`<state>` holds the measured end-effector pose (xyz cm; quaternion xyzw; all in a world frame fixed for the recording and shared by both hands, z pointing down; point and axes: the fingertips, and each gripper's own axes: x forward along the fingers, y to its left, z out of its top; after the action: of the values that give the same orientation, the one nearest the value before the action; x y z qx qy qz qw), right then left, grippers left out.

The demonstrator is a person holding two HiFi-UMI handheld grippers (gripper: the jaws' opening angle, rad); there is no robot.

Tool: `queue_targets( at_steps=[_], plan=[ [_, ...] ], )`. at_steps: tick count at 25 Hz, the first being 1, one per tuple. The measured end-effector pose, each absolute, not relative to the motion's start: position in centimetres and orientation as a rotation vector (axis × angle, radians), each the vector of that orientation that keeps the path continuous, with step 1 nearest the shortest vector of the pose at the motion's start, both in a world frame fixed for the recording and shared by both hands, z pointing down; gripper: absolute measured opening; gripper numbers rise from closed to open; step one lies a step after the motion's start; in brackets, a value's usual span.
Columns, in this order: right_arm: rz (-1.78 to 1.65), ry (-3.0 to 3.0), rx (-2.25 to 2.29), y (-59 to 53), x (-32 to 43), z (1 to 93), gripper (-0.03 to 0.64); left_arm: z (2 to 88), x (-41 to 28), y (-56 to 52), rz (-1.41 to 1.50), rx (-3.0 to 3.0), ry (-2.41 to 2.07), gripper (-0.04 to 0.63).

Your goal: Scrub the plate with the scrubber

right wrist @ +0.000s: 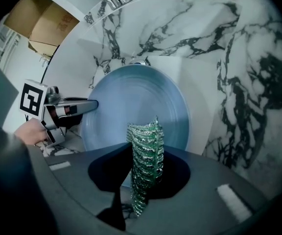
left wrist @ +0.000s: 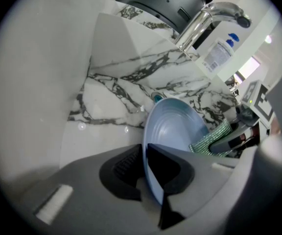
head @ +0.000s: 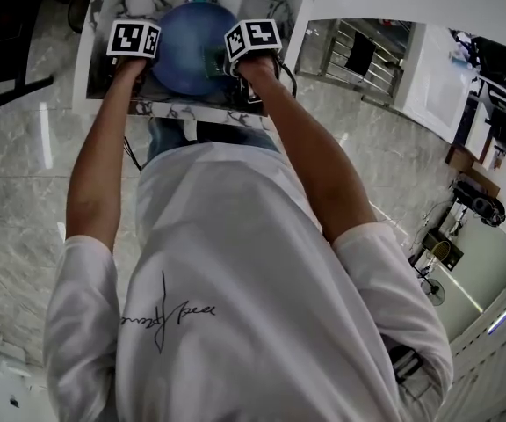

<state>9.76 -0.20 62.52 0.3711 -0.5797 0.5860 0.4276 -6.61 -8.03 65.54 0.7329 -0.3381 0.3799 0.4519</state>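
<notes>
The blue plate (head: 187, 47) was held tilted, nearly on edge, inside the marble sink (left wrist: 126, 82) and below the faucet (left wrist: 204, 21). Its near rim was pinched by the left gripper (left wrist: 145, 173), with one jaw on the hollow face and the other on the back, so the jaws were closed on the rim alone. The green mesh scrubber (right wrist: 144, 146) was clamped upright between the jaws of the right gripper (right wrist: 143, 180), with its free top edge raised in front of the plate's hollow face. In the left gripper view it lay at the lower right of that face, apparently touching, though contact could not be confirmed from either view. The plate was judged to be stiff, smooth-glazed and breakable, rather heavy for a hold at one rim, and slippery if wetted. A push applied far from the grip was therefore expected to twist it between the pads. A deep bite over the rim was judged the soundest hold, with scrubbing pressure directed toward the gripped side. The scrubber was judged to be light, soft and springy, likely to fold under load. A hold low on its body, leaving only a short free edge, was thought to give the firmest stroke
</notes>
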Motion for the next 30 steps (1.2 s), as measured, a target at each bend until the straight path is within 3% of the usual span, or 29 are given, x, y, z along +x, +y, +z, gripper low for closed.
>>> queue_targets(
  at_steps=[30],
  plan=[
    [0.984, -1.496, 0.840, -5.3, 12.0, 60.1, 0.066, 65.6, -7.2, -8.1, 0.947, 1.800, -0.868, 0.111]
  ],
)
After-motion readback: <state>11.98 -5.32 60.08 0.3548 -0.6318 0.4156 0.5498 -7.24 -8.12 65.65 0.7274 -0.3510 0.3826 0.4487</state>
